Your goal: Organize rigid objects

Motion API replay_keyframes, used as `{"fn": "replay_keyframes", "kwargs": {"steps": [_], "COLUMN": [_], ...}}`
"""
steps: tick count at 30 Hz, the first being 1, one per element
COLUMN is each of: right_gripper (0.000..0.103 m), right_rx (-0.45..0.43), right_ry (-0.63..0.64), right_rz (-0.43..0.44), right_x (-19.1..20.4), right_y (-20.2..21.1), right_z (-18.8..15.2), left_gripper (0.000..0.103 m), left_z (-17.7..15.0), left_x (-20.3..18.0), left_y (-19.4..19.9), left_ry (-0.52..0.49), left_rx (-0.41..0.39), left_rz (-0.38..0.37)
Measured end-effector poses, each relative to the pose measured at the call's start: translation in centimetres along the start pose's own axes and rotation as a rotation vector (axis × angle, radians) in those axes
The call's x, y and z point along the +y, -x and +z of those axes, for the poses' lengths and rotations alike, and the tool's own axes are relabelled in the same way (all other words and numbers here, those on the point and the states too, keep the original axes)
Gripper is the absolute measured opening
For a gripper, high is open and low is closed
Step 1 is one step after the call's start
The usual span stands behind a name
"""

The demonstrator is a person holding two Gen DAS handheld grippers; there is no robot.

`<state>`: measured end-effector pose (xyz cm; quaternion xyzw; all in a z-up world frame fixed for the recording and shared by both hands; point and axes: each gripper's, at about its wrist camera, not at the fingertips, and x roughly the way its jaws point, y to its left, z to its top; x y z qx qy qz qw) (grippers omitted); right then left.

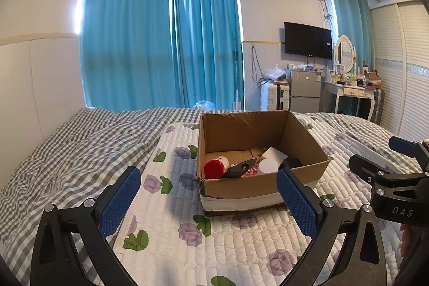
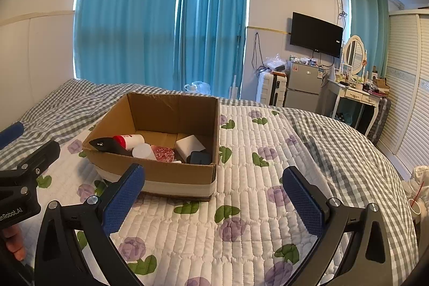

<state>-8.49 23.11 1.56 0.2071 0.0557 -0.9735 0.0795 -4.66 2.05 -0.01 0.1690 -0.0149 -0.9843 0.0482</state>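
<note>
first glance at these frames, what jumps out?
The open cardboard box on the floral quilt, holding a red-capped bottle, a black pointed object and white containers. Behind it, bright blue curtains fill the back wall. Both the left gripper and the right gripper are wide open and empty.

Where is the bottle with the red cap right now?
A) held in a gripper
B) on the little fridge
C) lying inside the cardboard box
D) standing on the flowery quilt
C: the red-capped bottle lies on its side inside the cardboard box, and both grippers are open and hold nothing.
</note>
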Motion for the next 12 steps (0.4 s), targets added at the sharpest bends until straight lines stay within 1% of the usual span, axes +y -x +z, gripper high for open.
{"fn": "replay_keyframes", "kwargs": {"steps": [12], "right_gripper": [0.103], "right_rx": [0.017], "right_ry": [0.007], "right_rz": [-0.004], "right_x": [0.11], "right_y": [-0.2], "right_z": [-0.19], "left_gripper": [0.103], "left_z": [-0.05], "left_x": [0.15], "left_y": [-0.12], "left_ry": [0.003], "left_rx": [0.007], "left_rz": [0.008]}}
